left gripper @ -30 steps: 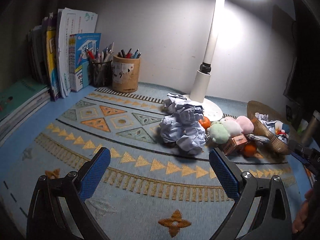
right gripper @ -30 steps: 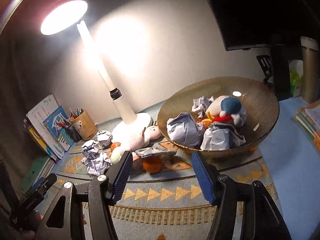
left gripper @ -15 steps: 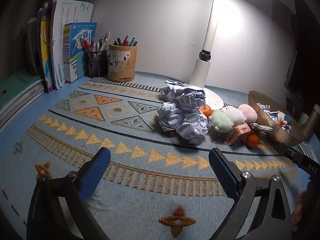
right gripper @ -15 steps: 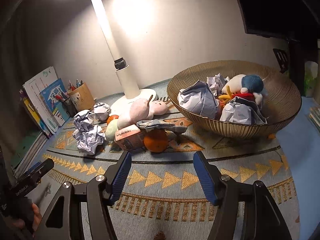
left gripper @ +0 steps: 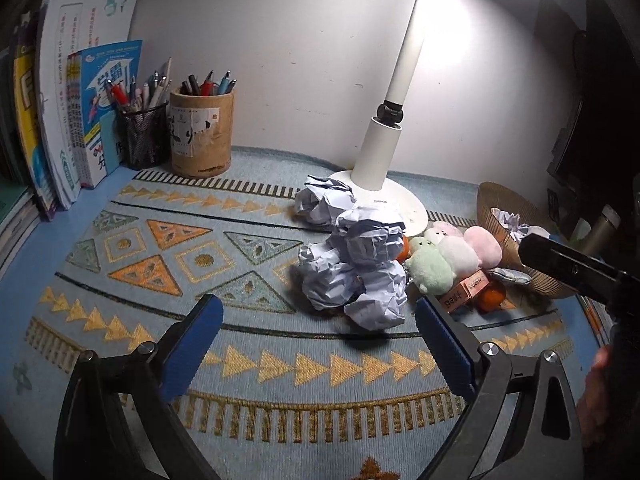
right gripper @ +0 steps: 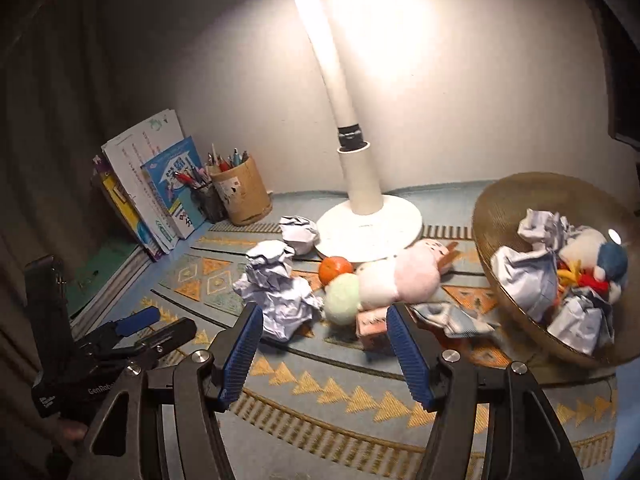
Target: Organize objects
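Nearer now, both grippers gape empty — crumpled paper [left gripper: 360, 276] just ahead, between left gripper [left gripper: 320, 344] jaws.

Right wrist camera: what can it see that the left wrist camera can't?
Only the right wrist view looks down into the woven bowl: crumpled paper balls and a blue-capped plush toy lie inside. Only the left wrist view shows a metal flask in the dark at far right. Both show the white desk lamp, the pen holders, the books, the loose paper wads, the plush toys, and open grippers.
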### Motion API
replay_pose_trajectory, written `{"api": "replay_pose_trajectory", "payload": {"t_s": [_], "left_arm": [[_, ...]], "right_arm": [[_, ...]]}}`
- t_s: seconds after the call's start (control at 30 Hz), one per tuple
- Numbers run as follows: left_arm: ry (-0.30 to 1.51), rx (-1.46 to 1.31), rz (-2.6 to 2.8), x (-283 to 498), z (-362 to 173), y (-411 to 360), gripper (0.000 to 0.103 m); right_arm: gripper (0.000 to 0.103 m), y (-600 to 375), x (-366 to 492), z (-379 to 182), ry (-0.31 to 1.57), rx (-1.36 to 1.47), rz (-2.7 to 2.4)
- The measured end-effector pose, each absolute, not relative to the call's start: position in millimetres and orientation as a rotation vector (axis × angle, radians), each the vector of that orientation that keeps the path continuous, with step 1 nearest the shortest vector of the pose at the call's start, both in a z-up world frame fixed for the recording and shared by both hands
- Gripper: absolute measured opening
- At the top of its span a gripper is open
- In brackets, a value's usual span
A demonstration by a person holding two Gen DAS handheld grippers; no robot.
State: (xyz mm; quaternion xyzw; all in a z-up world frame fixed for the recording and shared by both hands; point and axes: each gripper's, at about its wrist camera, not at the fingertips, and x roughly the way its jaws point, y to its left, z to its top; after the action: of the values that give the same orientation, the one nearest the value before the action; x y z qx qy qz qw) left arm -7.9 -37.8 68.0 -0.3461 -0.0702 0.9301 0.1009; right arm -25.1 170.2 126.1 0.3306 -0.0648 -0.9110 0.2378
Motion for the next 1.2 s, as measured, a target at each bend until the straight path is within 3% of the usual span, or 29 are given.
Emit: {"api": "replay_pose_trajectory", "payload": {"t_s": [0.07,0.57,0.67,0.7,0.77,0.83,1.2], "left_arm": [[-0.175,-1.069,2.697,-28.1,58.6,-36.0,0.085],[-0.273,-1.152,2.547,-76.8,24.7,-32.9,0.074],[-0.306,-1.169,2.500,-80.8,20.7,-33.3,0.061],[-0.316,-1.171,2.490,-81.3,19.9,-33.8,0.059],[-0.343,-1.164,2.468,-81.2,19.2,-35.7,0.045],[-0.368,-1.166,2.450,-81.2,18.2,-37.4,0.034],[-0.421,-0.949,2.581,-21.4,69.3,-47.5,0.032]], "right_arm": [[0.063,152.6,-43.3,127.9,-0.189,0.912,-2.457],[0.063,98.7,-117.5,88.9,-0.144,1.077,-2.384],[0.062,93.0,-127.2,78.3,-0.149,1.114,-2.357],[0.059,92.8,-129.1,75.4,-0.165,1.123,-2.340],[0.046,92.7,-132.1,71.4,-0.184,1.138,-2.308],[0.046,95.9,-130.1,71.4,-0.192,1.120,-2.317],[0.044,146.6,-68.1,141.3,-0.257,0.873,-2.415]]}}
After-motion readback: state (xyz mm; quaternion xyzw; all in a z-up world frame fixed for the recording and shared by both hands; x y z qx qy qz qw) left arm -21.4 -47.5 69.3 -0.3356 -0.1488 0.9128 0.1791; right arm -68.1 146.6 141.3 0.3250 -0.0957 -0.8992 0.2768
